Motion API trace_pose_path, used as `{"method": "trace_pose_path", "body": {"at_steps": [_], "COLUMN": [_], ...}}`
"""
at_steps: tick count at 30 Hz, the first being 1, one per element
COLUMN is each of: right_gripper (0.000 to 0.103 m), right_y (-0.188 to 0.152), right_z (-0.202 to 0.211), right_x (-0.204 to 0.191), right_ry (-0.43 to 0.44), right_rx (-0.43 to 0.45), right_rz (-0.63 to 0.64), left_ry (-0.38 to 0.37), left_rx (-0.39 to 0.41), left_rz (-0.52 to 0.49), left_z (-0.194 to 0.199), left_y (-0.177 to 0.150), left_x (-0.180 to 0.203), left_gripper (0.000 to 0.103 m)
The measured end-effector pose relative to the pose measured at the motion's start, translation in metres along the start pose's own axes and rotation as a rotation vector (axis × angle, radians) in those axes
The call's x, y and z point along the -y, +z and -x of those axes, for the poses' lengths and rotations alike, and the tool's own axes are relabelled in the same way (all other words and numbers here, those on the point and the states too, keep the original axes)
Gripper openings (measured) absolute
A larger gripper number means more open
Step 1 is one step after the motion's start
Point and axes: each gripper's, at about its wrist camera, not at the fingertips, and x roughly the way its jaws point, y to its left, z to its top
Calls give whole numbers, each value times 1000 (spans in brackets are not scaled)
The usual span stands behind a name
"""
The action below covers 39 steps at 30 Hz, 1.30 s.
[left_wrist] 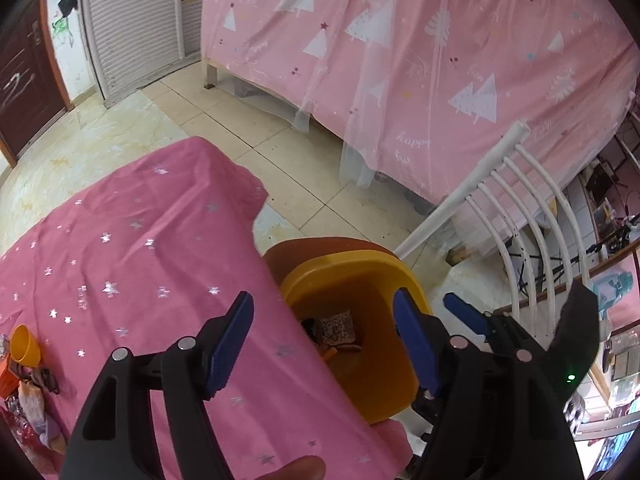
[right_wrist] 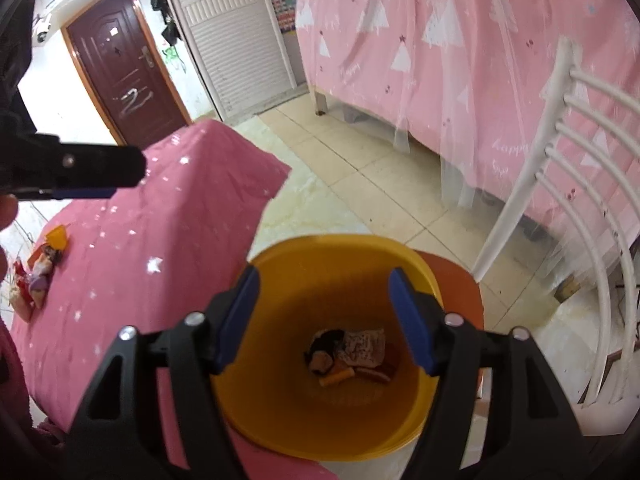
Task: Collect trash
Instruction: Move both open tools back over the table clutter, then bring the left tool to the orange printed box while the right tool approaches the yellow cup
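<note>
A yellow bin [right_wrist: 280,412] stands beside the pink-clothed table [right_wrist: 160,220] and holds several pieces of trash [right_wrist: 352,350]. The bin also shows in the left wrist view [left_wrist: 376,384]. My right gripper [right_wrist: 324,316] is open and empty, right above the bin's mouth. My left gripper [left_wrist: 324,340] is open and empty, over the table edge next to the bin. More trash [left_wrist: 30,392] lies at the table's far left by a small orange cup [left_wrist: 24,346]; the same pile shows in the right wrist view [right_wrist: 38,280].
A white slatted chair [right_wrist: 580,208] stands right of the bin. An orange stool seat [right_wrist: 464,292] sits under the bin. A pink bed drape [left_wrist: 420,60] hangs behind, across tiled floor [left_wrist: 280,132]. A brown door [right_wrist: 124,60] is at far left.
</note>
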Motion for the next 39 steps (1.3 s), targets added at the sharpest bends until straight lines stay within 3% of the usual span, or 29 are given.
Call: {"method": "trace_pose_path", "body": {"at_steps": [7,21,39], "right_gripper": [72,72,72], "right_y": [18,34,26], "right_z": [16,17,2], "right_x": [-42,-147,-258], "right_ry": [14,82,168], "right_rx": [46,45,-7], "right_rz": [65,237,420], "left_ry": [12,158,278], "left_rx": [65,165,184], "left_rz": [29,114,252], "left_z": [40,120,165], "left_y": [-6,-29,-73], "left_x": [-36,-158,-288], "left_gripper": [71,72,72]}}
